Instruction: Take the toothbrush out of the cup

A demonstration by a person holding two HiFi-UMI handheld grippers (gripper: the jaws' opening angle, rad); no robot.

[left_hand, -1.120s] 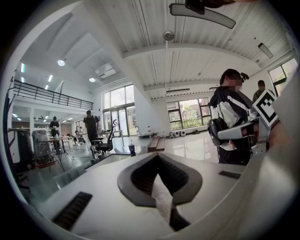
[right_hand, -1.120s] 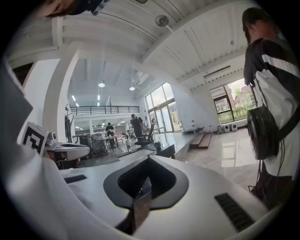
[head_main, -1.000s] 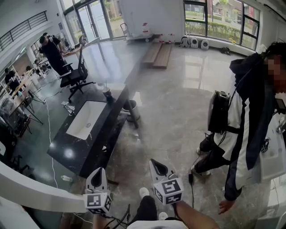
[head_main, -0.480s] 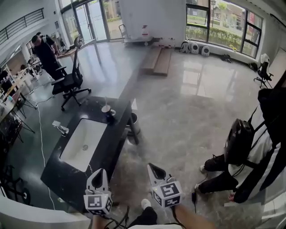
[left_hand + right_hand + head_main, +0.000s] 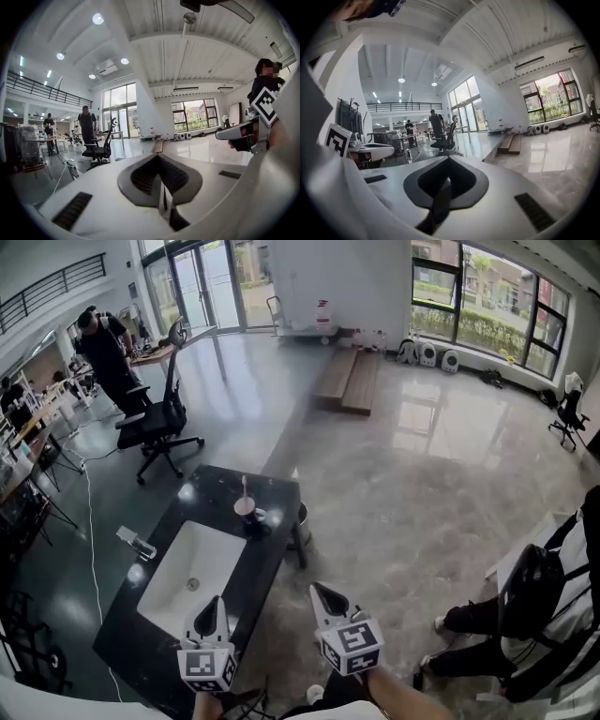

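A wide hall with a polished stone floor spreads out ahead, and on it stands a black tabletop (image 5: 217, 486) with a white sink basin (image 5: 192, 568) sunk into it and a faucet (image 5: 137, 543) on its left side. The cup (image 5: 245, 508) stands past the basin's far corner, near the tabletop's right edge. The toothbrush (image 5: 244, 487) rises out of its mouth, its long axis close to upright and its handle end showing above the rim. Both claws hang low at the near end of the tabletop, well apart from the cup and pointing roughly level toward it. The left claw (image 5: 214, 604) is pressed together with nothing between its jaws, and the right claw (image 5: 323, 593) is likewise closed and empty. Neither gripper view shows the cup; they show only the hall beyond the closed jaws. From the head view the cup lies ahead of both claws, a little right of the left claw's line and further left of the right claw's, so the left is probably the nearer. Since the toothbrush stands upright, whichever claw goes for it would likely have to spread, close on the handle from the side above the rim, and lift straight up.
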